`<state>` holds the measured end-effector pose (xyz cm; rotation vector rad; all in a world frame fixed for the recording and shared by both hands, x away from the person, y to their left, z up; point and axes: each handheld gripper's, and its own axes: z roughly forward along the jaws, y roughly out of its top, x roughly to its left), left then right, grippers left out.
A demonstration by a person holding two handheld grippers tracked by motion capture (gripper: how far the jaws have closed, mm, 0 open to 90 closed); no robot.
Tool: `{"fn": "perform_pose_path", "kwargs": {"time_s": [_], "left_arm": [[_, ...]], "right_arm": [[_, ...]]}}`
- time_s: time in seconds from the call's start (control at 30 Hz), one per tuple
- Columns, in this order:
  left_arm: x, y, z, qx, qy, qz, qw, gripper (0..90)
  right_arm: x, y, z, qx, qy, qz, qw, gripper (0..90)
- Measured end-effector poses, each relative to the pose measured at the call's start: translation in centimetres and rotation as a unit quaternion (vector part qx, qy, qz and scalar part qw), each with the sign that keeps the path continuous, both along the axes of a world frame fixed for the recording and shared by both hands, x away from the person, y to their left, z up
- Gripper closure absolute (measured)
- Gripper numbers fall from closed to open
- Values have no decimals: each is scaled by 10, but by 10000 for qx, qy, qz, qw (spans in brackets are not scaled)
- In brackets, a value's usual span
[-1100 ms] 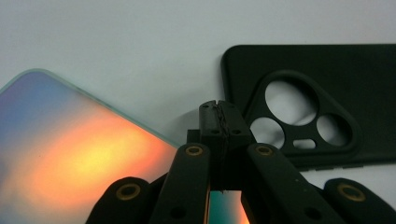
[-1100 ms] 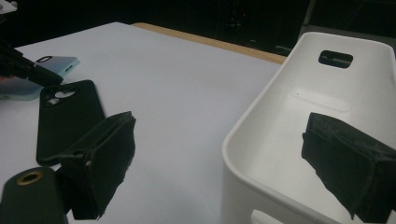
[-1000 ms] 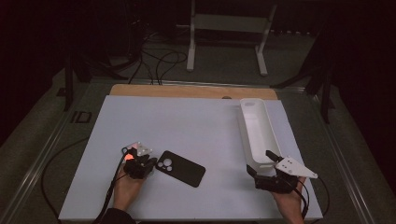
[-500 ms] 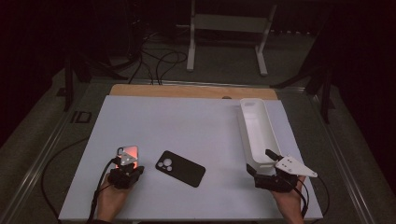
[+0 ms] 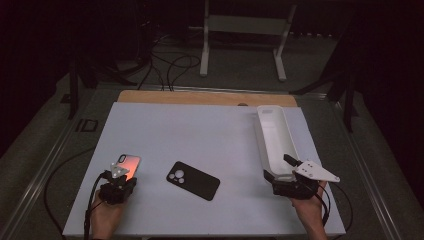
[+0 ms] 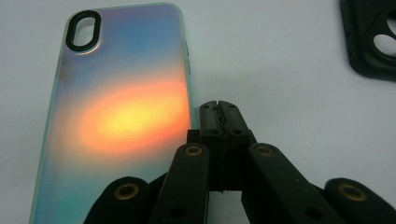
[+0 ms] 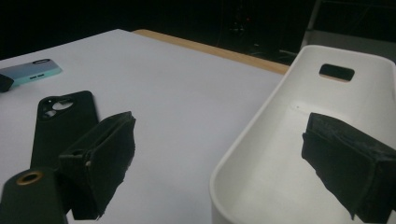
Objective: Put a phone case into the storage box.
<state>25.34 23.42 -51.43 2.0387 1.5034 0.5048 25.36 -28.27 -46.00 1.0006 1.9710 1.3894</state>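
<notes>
White table [image 5: 200, 135] is seen from above, with the left gripper [image 5: 118, 186] clenched on nothing beside the iridescent phone case [image 5: 128, 164]. Its orange glow and oval camera hole are shown close up in the left gripper view. Farther right, the released right gripper [image 5: 287, 182] straddles the white tray's [image 5: 274, 137] near rim.

- Iridescent phone case [image 6: 116, 116]: orange glow mid-back, blue-green ends, black oval camera cutout; lies flat, back up, near the counter's left front.
- White tray [image 5: 275, 140]: long, narrow, empty, a slot in its far end; lies at the counter's right.
</notes>
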Motion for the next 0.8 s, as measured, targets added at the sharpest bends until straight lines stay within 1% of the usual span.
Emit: {"fn": "perform_pose_path", "kwargs": {"time_s": [0.07, 0.13, 0.2, 0.23, 0.3, 0.4, 0.43, 0.47, 0.5, 0.53, 0.57, 0.6, 0.63, 0.67, 0.7, 0.73, 0.77, 0.8], "left_arm": [[0, 0, 0, -23, -53, -37, 10000, 896], [-1, 0, 2, -105, -179, -83, 9998, 894], [-3, 1, 9, -260, -433, -110, 9987, 893], [-5, 2, 13, -346, -603, -149, 9975, 890], [-10, 4, 20, -547, -998, -264, 9932, 861], [-19, 7, 30, -637, -1558, -480, 9846, 791], [-22, 7, 33, -666, -1739, -500, 9812, 750], [-25, 8, 35, -694, -1909, -450, 9781, 665], [-28, 9, 37, -774, -2070, -430, 9743, 554], [-30, 9, 40, -811, -2211, -399, 9710, 455], [-33, 10, 43, -853, -2290, -387, 9689, 398], [-35, 11, 45, -928, -2381, -404, 9660, 371], [-37, 11, 48, -864, -2513, -306, 9636, 296], [-37, 11, 48, -864, -2513, -306, 9636, 202], [-40, 12, 50, -787, -2619, -216, 9616, 202], [-41, 14, 51, -804, -2617, -241, 9615, 131], [-42, 16, 52, -788, -2601, -217, 9621, 102], [-42, 19, 52, -766, -2544, -235, 9638, 50]], "right_arm": [[2, 0, 0, 42, -13, 34, 10000, 94], [4, -1, -1, 92, 7, 72, 9999, 94], [4, -1, -3, 111, 13, 109, 9999, 94], [3, -1, -4, 108, 18, 117, 9999, 94], [2, -2, -4, 120, -8, 136, 9998, 95], [1, -2, -5, 151, -18, 135, 9998, 94], [0, -2, -5, 151, -19, 132, 9998, 94], [-1, -2, -6, 164, -24, 144, 9998, 94], [-1, -2, -6, 165, -33, 150, 9997, 94], [-2, -2, -6, 158, -57, 152, 9997, 94], [-2, -2, -7, 172, -68, 144, 9997, 94], [-3, -2, -7, 187, -93, 149, 9997, 94], [-3, -3, -7, 203, -102, 151, 9996, 94], [-3, -3, -7, 203, -102, 151, 9996, 94], [-3, -3, -7, 219, -102, 160, 9996, 94], [-4, -4, -7, 229, -110, 140, 9996, 94], [-4, -4, -8, 242, -115, 147, 9995, 93], [-4, -4, -8, 244, -125, 149, 9995, 93]]}}
